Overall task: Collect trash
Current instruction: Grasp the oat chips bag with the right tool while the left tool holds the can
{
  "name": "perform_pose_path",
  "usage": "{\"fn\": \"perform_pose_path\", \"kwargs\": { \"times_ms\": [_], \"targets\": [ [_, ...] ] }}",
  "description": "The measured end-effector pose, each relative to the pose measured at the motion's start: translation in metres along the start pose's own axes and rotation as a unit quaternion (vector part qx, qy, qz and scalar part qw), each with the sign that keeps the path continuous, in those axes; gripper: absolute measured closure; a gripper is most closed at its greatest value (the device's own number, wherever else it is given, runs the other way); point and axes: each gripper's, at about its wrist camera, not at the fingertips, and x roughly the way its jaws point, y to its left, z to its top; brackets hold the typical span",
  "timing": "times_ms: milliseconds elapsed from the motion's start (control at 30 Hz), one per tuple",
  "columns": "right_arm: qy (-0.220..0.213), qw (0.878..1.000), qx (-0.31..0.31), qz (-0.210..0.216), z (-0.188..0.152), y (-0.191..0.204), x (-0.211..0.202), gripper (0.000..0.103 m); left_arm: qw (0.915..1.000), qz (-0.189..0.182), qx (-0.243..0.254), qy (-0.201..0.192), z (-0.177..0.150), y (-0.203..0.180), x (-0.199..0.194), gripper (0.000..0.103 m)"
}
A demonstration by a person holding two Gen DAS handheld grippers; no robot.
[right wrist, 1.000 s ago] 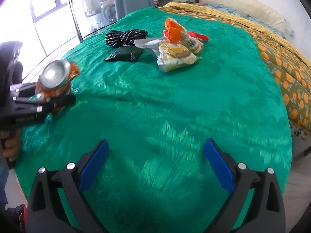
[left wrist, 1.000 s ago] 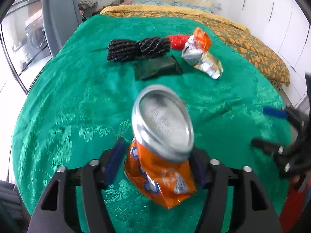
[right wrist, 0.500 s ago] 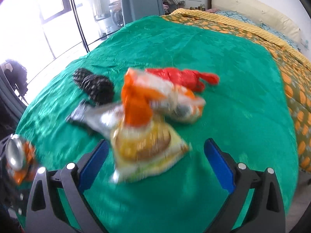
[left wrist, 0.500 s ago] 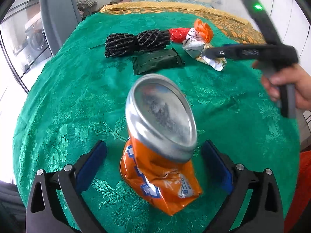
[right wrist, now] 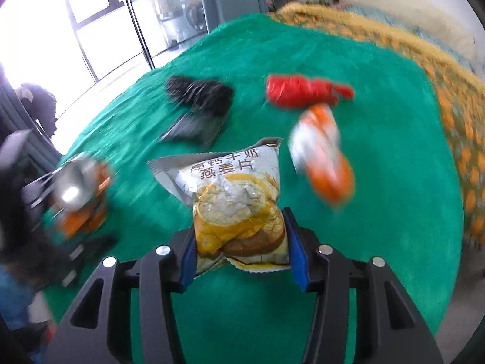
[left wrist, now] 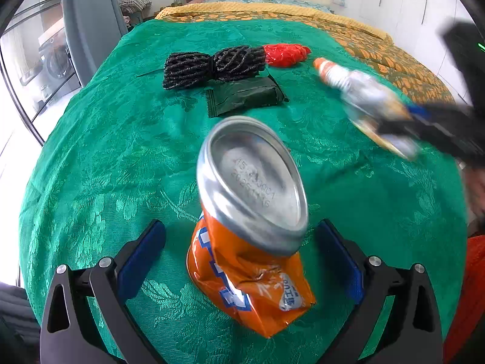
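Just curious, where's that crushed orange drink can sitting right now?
In the left wrist view, the crushed orange drink can stands on the green bedspread between the open left gripper, with the dark green packet beyond.

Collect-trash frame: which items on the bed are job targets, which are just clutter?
Trash:
- crushed orange soda can, between the open left tool
- oat-flake snack bag, right tool closing on it
- orange-and-white wrapper
- red plastic bag
- dark green packet

Probably clutter:
- black rope bundle
- green bedspread
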Motion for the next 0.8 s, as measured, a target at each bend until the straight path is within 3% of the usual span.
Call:
{"fn": "perform_pose_path", "kwargs": {
  "times_ms": [67,167,233,400,567,800],
  "targets": [
    [0.018,1.0,0.012,0.003,-0.022,0.009,-0.015,0.054,1.0,0.0,0.0,0.0,0.0,0.0,0.0,0.006],
    [0.021,0.999,0.01,-0.028,-0.053,0.023,-0.023,0.052,1.0,0.001,-0.001,0.0,0.001,0.0,0.0,0.006],
    [0.012,0.998,-0.001,-0.063,-0.066,0.029,-0.016,0.028,1.0,0.0,-0.001,0.0,0.001,0.001,0.0,0.006],
    [-0.007,0.998,0.018,-0.066,-0.086,0.028,-0.015,0.012,0.9998,-0.019,0.003,-0.001,-0.012,0.008,-0.013,0.006],
    [-0.005,0.998,0.026,-0.059,-0.094,0.016,-0.031,0.011,0.999,-0.044,0.004,-0.011,-0.029,0.017,-0.028,0.006],
    [-0.013,0.999,-0.029,-0.041,-0.066,0.031,-0.036,0.011,0.9997,0.003,0.022,0.009,-0.004,0.002,-0.008,0.006]
  ]
}}
